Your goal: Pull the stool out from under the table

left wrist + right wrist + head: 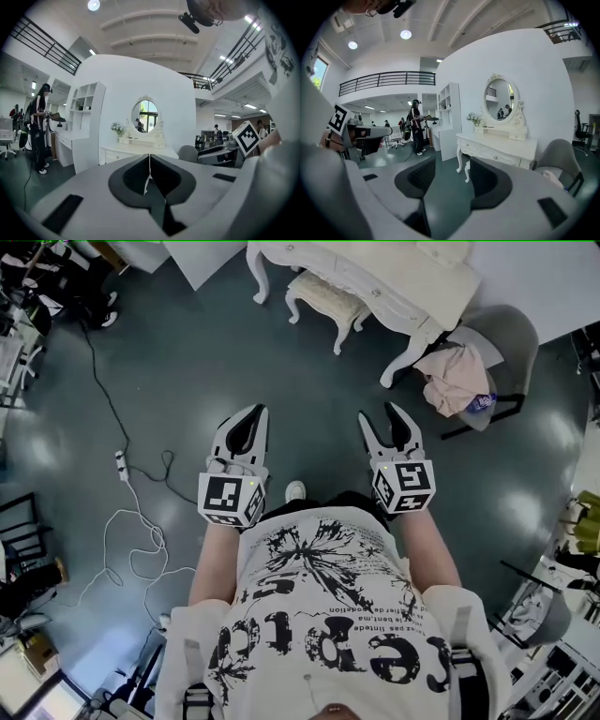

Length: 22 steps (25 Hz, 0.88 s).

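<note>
Big open studio space with a dark grey floor [187, 362] that's shiny enough to catch the ceiling lights. At the far end, against a white wall, sits a white vanity table [375, 277] with curvy legs and an oval mirror [499, 101] on top. The stool [323, 298], cream with a padded seat and the same curvy legs, is pushed in at the front of the table, between its legs and closer to the left one as the head view shows it. It's well away from both hand-held grippers.

The left hand-held gripper [255, 413] has its jaws pressed together, just a thin slit between them in its own view, and it holds nothing. The right hand-held gripper [380, 418] has its jaws standing apart, with only floor and the table showing through the gap. Both point toward the table, held out level in front of the person, whose white shoe [294, 491] pokes out just below them.

Stuff around: a grey chair [506, 343] stands right beside the table's right end with pinkish clothes [455, 376] dumped on the seat. A black cable [103, 399] snakes across the floor on the left to a white power strip [121, 465], well off to the side of the stretch of floor between the grippers and the stool. Over past a white shelf unit [447, 119], another person [415, 126] stands holding something.
</note>
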Each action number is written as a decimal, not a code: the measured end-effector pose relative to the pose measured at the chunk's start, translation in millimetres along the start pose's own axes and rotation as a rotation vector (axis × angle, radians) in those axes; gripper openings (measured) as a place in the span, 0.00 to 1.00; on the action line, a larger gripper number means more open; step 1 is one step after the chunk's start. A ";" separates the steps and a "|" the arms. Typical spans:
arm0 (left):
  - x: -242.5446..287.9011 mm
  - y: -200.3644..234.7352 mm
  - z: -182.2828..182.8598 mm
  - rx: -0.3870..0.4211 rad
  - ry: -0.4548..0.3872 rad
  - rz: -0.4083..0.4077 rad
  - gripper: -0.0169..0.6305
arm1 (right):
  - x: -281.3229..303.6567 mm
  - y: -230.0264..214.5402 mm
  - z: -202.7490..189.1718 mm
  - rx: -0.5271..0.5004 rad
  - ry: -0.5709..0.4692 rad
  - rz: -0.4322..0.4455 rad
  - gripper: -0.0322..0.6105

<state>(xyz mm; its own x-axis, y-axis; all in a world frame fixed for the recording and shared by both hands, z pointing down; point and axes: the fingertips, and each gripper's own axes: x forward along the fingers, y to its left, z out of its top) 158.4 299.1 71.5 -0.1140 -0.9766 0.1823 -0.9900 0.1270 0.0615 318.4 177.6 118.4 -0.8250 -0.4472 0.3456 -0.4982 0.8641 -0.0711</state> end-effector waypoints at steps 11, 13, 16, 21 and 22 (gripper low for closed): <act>54.4 105.9 -18.8 -0.023 0.054 0.005 0.06 | 116.1 0.5 6.5 0.043 0.034 -0.032 0.40; 81.5 121.5 -18.1 -0.011 0.053 -0.002 0.06 | 144.1 -9.0 12.4 0.043 0.032 -0.029 0.40; 127.1 144.3 -12.7 -0.002 0.055 -0.012 0.06 | 185.5 -25.4 23.3 0.050 0.033 -0.027 0.40; 209.2 179.8 6.0 0.014 0.057 -0.073 0.06 | 248.5 -62.7 46.2 0.081 0.024 -0.083 0.40; 225.5 187.4 9.7 0.010 0.059 -0.080 0.06 | 259.6 -69.9 51.1 0.087 0.024 -0.092 0.40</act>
<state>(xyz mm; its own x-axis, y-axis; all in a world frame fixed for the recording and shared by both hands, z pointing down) -53.7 101.0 114.6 -0.0301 -0.9716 0.2349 -0.9965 0.0475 0.0687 125.4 -10.7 165.3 -0.7685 -0.5169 0.3771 -0.5936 0.7959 -0.1188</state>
